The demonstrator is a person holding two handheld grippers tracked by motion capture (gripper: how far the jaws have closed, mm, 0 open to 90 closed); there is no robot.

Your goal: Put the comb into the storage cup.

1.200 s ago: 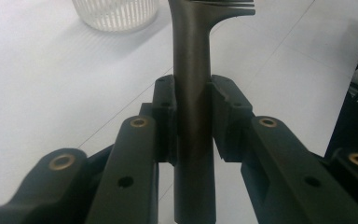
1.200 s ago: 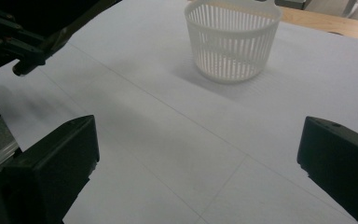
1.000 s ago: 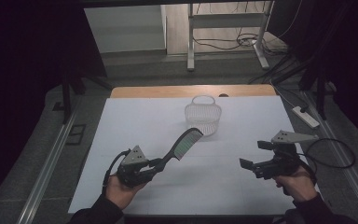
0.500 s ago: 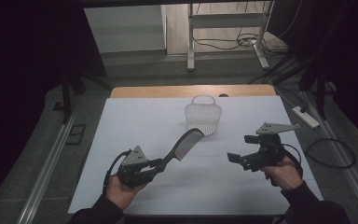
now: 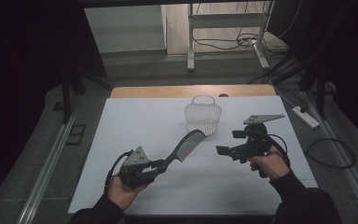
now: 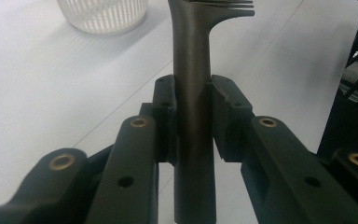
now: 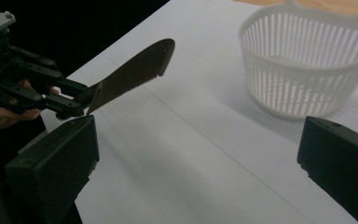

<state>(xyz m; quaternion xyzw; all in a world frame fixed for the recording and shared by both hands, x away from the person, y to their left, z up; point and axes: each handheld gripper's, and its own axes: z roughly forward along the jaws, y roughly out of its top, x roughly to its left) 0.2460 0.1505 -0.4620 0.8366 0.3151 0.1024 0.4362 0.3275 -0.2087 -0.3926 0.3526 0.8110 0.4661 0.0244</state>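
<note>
One comb [image 5: 187,146], one basket [image 5: 203,117], two grippers

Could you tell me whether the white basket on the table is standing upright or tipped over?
Upright. The basket stands on its base with the open rim up, and its slatted wall rises straight from the table.

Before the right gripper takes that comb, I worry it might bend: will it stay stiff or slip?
The comb probably stays stiff: held by the handle in the left gripper, it juts out straight, without sagging. Its smooth handle could slip. It looks light, being thin.
</note>
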